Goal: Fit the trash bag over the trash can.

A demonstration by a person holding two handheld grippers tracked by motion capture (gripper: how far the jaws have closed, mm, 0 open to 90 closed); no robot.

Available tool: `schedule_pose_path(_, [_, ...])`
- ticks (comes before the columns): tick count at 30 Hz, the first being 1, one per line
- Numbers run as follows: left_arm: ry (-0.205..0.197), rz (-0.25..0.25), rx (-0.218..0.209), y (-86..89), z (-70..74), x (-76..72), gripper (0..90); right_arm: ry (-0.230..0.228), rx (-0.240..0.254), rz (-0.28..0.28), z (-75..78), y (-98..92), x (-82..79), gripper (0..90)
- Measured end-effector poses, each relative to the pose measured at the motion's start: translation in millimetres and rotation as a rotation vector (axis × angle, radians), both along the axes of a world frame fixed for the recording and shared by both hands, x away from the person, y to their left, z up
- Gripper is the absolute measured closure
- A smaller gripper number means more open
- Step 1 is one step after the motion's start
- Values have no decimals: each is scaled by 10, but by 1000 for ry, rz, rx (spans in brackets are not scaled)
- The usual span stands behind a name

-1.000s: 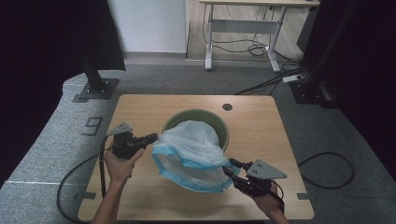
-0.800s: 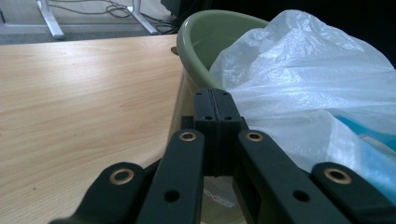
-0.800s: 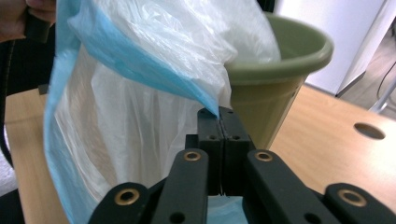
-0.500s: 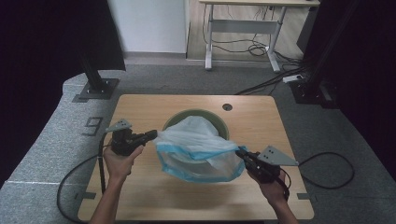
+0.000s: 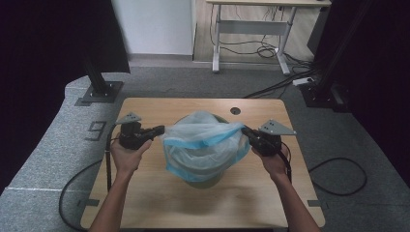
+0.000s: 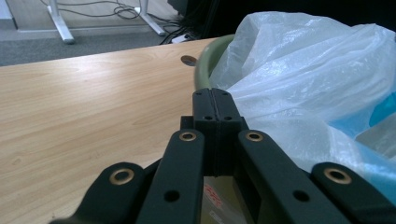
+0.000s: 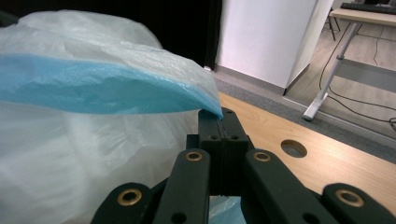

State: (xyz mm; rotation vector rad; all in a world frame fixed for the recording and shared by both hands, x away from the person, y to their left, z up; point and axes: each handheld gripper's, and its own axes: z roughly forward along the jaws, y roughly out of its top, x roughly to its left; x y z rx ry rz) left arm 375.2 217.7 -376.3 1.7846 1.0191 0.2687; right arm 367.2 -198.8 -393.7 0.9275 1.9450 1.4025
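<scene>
Bag point(image 5: 203, 145) stretched over green bin point(image 5: 205, 176) mid-table. Left gripper point(image 5: 162, 129) and right gripper point(image 5: 244, 129) jaws clamped on opposite hem edges. Keep tension even; lower both sides around the rim together.

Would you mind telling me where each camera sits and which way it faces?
High view: above the table's near side, looking forward and down; forearms, left gripper, right gripper, plastic bag.
Left gripper view: on that gripper, along shut jaws toward the bin.
Right gripper view: along jaws pinching the bag's edge.
All share the bag and table.
</scene>
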Motion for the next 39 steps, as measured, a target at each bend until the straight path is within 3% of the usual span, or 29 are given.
schedule_pose_path(15, [87, 28, -40, 28, -217, 325, 900, 51, 124, -18, -191, 119, 466, 889])
schedule_pose_path(25, [127, 14, -21, -22, -349, 371, 900, 108, 100, 20, -396, 170, 493, 889])
schedule_pose_path(30, [151, 6, -17, -73, -388, 406, 900, 165, 86, 54, -465, 192, 521, 889])
schedule_pose_path(39, [158, 7, 4, -90, -390, 408, 900, 164, 61, 39, -460, 202, 484, 888])
